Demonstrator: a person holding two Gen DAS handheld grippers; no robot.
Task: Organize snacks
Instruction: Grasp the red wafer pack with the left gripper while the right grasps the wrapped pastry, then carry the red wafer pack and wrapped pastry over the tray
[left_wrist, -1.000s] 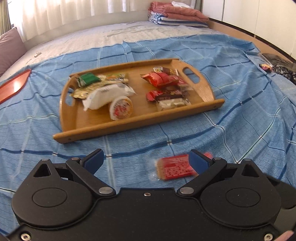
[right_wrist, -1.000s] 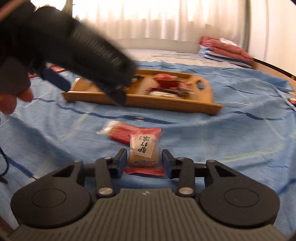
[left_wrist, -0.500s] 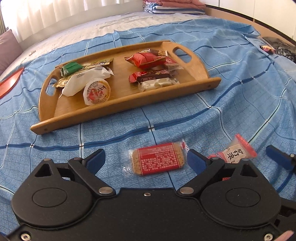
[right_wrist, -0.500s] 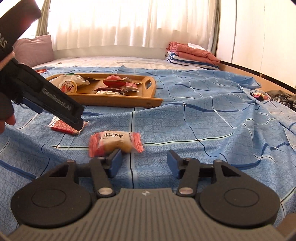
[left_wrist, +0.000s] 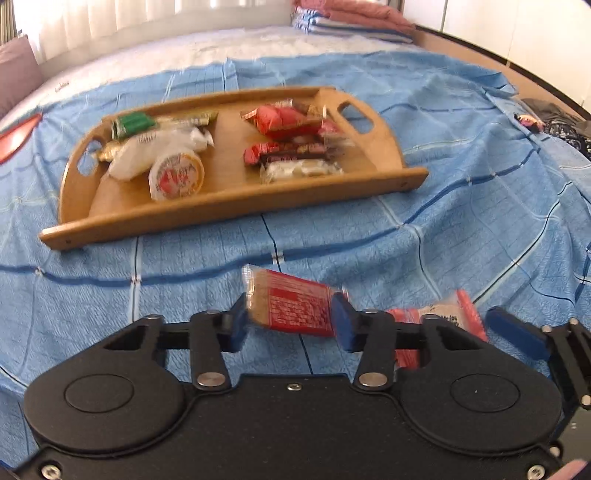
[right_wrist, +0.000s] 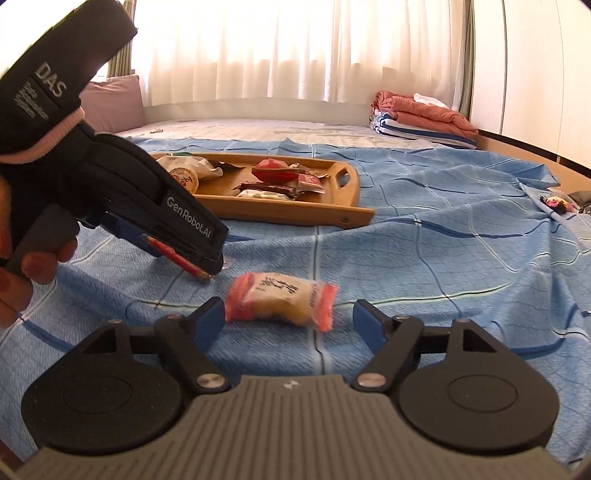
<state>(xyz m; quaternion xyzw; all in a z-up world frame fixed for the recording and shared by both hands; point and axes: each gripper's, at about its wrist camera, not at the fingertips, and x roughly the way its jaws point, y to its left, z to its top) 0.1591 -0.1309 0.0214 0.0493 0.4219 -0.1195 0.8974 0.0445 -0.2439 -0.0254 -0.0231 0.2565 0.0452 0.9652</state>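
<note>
A wooden tray (left_wrist: 221, 210) holding several wrapped snacks rests on the blue checked bedspread. In front of it, my left gripper (left_wrist: 290, 317) has its jaws closing, and the blue pads press both ends of a red biscuit packet (left_wrist: 295, 306), which tilts up. From the right wrist view the left gripper (right_wrist: 207, 267) points down at the bed and the packet's red edge (right_wrist: 173, 254) shows under it. My right gripper (right_wrist: 288, 315) has its jaws opening. A pink-ended candy (right_wrist: 280, 301) lies on the bed between its fingers, untouched, and shows at the left view's right side too (left_wrist: 443, 314).
Folded blankets (right_wrist: 424, 114) lie at the far end of the bed by the curtain, and a mauve pillow (right_wrist: 114, 99) at the far left. A red flat object (left_wrist: 18, 136) lies left of the tray. A small toy (right_wrist: 554, 203) lies at the right edge.
My left jaws have gone from wide apart to pressing on the red packet, which tipped up. My right jaws let go of the candy and spread; it now lies on the bed.
</note>
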